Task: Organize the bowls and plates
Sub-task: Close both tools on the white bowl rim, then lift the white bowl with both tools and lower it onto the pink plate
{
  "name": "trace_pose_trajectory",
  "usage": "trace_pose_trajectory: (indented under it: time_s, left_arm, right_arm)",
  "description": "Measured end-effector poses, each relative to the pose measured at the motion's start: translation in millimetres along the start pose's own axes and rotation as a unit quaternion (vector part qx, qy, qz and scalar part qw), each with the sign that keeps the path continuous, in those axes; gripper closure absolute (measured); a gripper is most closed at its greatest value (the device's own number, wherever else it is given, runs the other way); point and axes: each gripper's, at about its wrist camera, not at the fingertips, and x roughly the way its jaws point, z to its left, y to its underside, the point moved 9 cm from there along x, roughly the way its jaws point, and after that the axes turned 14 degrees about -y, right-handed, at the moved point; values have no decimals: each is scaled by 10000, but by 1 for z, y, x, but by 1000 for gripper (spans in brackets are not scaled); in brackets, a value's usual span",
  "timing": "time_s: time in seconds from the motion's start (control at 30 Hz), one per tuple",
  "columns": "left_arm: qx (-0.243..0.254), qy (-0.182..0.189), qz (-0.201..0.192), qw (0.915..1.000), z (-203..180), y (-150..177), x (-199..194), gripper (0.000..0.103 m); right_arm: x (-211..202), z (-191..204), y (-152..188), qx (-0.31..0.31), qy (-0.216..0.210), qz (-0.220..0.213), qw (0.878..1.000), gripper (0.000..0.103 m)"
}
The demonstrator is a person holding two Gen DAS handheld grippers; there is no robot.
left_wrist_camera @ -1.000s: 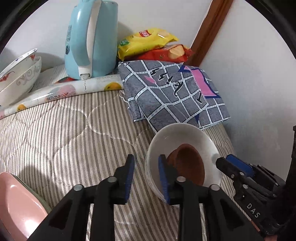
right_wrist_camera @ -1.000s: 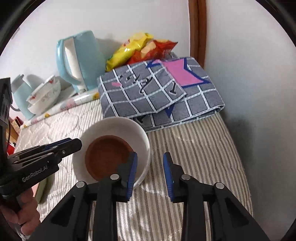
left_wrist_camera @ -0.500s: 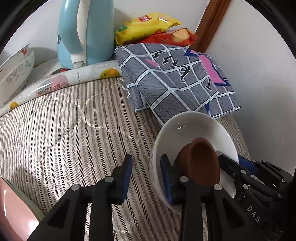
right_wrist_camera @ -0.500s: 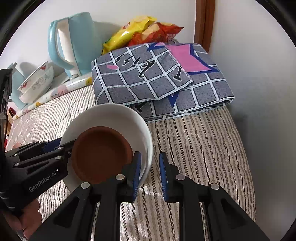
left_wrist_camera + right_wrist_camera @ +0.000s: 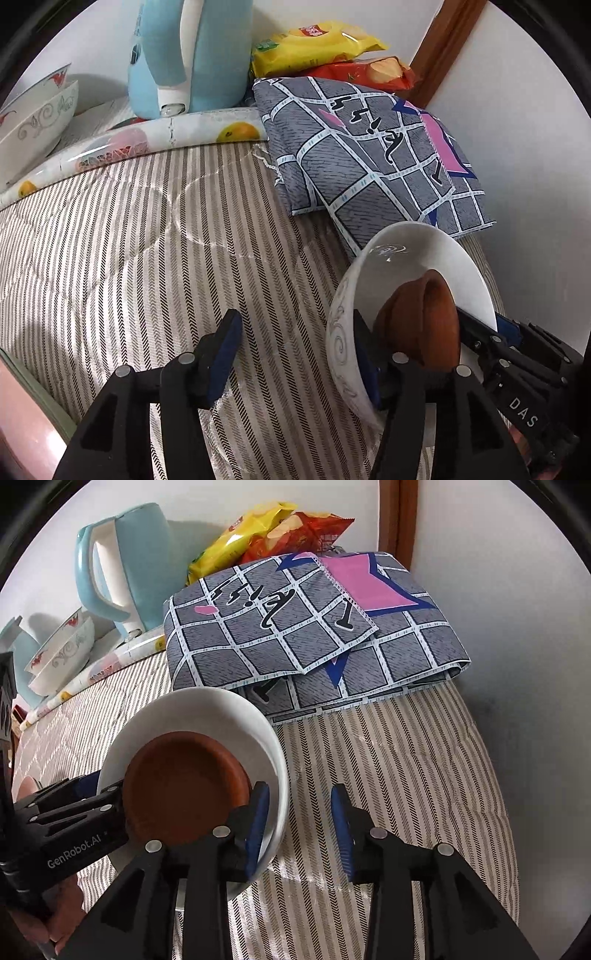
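A white bowl [image 5: 406,266] with a small brown saucer [image 5: 428,321] inside sits tilted between both grippers, over the striped mattress. It also shows in the right wrist view [image 5: 207,716], with the brown saucer [image 5: 184,779] in it. My left gripper [image 5: 295,358] is open, its right finger inside the bowl and its left finger outside the rim. My right gripper [image 5: 299,823] is open, its left finger inside the bowl's near rim and its right finger outside. Neither pinches the rim.
A folded grey checked cloth [image 5: 314,635] lies behind the bowl by the wall. A blue kettle [image 5: 184,55], snack bags [image 5: 321,48] and stacked patterned bowls [image 5: 33,118] stand at the back. A pink plate [image 5: 22,424] lies at the lower left.
Both grippers have opened wider. The bowl with the saucer has tilted more and come closer to both cameras.
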Motion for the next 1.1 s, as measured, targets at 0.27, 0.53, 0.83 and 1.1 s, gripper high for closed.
trace_pose_trajectory:
  time_s: [0.27,0.53,0.83,1.1]
  left_arm:
    - [122,169,-152,9997,-9,3,-11,76]
    - [202,359,-116,9991,-19,4,-16,89]
    - [147,336,-108,9993,-2,22,-32,91]
    - [55,289,-187,9994,8,34,-48,91]
  right_arm:
    - [-2,6,1,-180,7,-109,9998,82]
    - [-2,17,2,-185,22,-177,9997,93]
    - [-12,23,16,-83,-81,-277,9995,94]
    - [-23,39,28,-113,-119,-357,9992,95]
